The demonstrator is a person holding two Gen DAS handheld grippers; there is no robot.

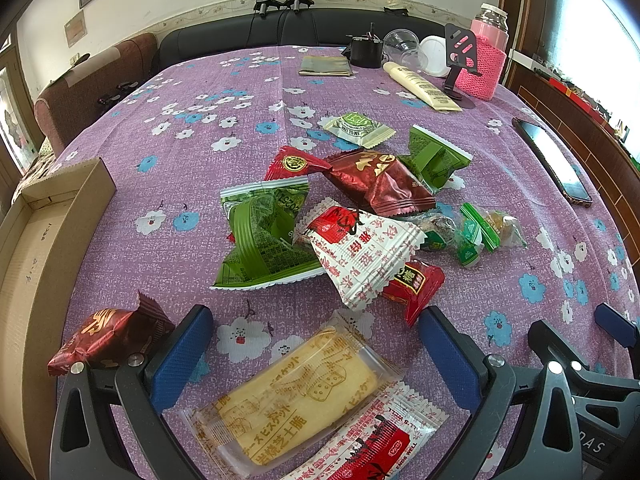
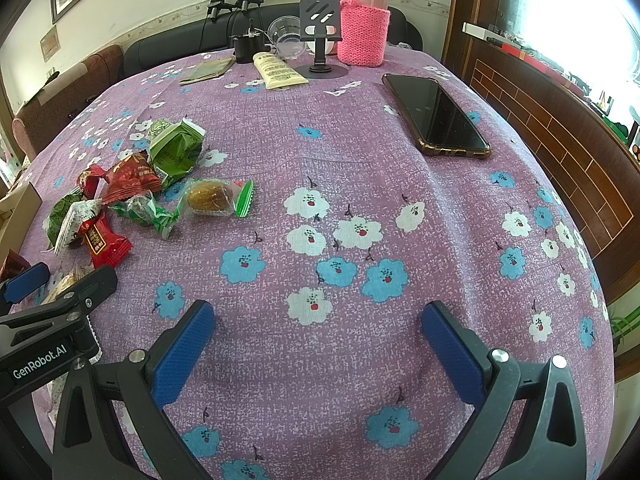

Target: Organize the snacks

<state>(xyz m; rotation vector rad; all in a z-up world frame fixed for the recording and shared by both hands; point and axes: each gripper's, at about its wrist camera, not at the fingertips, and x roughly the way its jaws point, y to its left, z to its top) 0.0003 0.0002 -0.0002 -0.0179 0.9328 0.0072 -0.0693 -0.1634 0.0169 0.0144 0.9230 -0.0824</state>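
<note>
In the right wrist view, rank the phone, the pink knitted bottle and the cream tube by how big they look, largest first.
1. phone, plainly the largest, though it also lies nearest the camera.
2. pink knitted bottle.
3. cream tube, smallest.
The bottle and tube sit farther back, so true sizes stay unsure.

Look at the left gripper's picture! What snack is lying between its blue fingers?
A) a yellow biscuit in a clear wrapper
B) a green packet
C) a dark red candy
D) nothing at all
A: the yellow biscuit in its clear wrapper lies on the tablecloth between the open left gripper fingers; the green and red packets sit outside them.
</note>
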